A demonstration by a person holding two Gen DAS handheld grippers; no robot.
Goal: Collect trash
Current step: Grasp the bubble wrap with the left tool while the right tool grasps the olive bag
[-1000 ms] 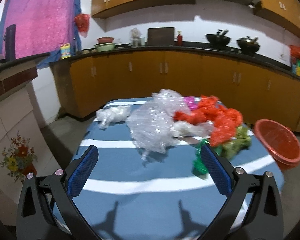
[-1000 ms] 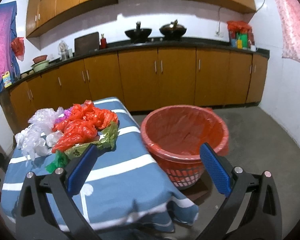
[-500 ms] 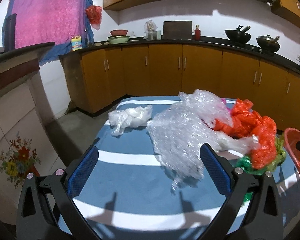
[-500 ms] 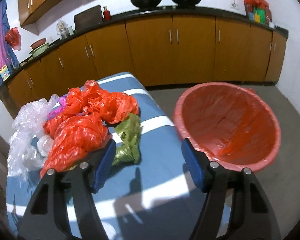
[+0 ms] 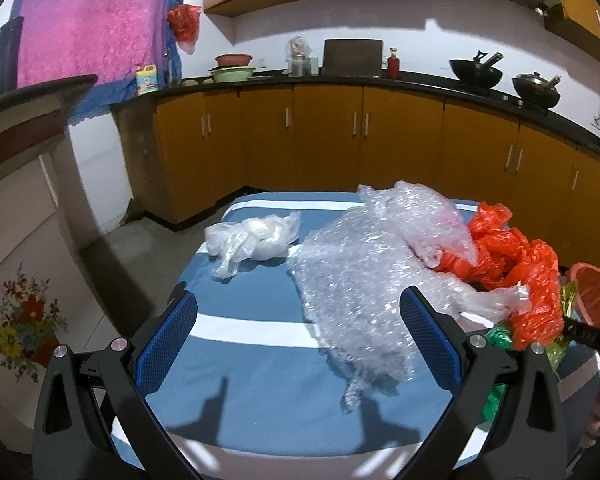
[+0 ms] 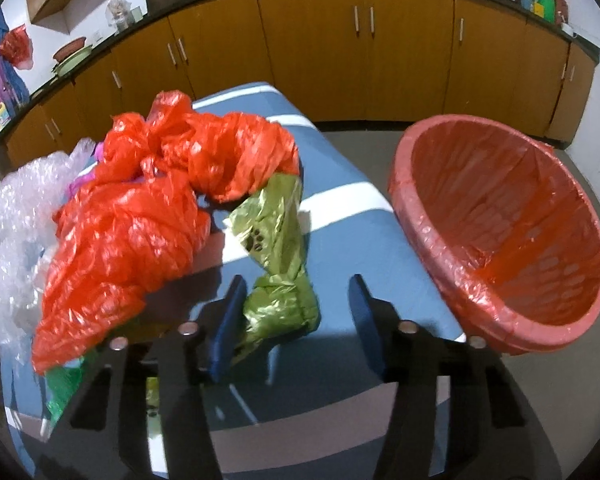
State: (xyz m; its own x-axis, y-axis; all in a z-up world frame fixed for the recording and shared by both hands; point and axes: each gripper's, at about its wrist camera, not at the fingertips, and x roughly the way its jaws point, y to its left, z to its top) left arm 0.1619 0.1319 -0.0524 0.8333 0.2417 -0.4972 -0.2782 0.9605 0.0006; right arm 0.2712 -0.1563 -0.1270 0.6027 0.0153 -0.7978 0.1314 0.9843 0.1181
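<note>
In the right wrist view the right gripper (image 6: 296,320) points down at the blue striped counter (image 6: 340,184); its jaws have just been closing and now stand partly open. The lower end of a green plastic bag (image 6: 276,240) lies between them; the left pad touches the bag or is just beside it, I cannot tell which, and the right pad stands clearly apart from it, so nothing is gripped. This green bag runs from the centre of the frame down to the jaws, and it has dark paw prints on it. To its left, a heap of orange plastic bags (image 6: 140,216) fills the middle left of the frame; at the far left edge there is clear bubble wrap (image 6: 16,208). At the right of the frame stands a red basket (image 6: 500,232) lined with a red bag, beside the counter's edge.

In the left wrist view the left gripper (image 5: 298,338) hangs over the same counter (image 5: 252,364); its jaws are wide open and hold nothing. The bubble wrap (image 5: 372,280) lies in the centre right of the frame, partly between the pads; a small crumpled clear bag (image 5: 252,240) lies alone to the left of it, a little apart. The orange bags (image 5: 516,268) are at the right edge; behind them a part of the red basket (image 5: 596,300) shows.
</note>
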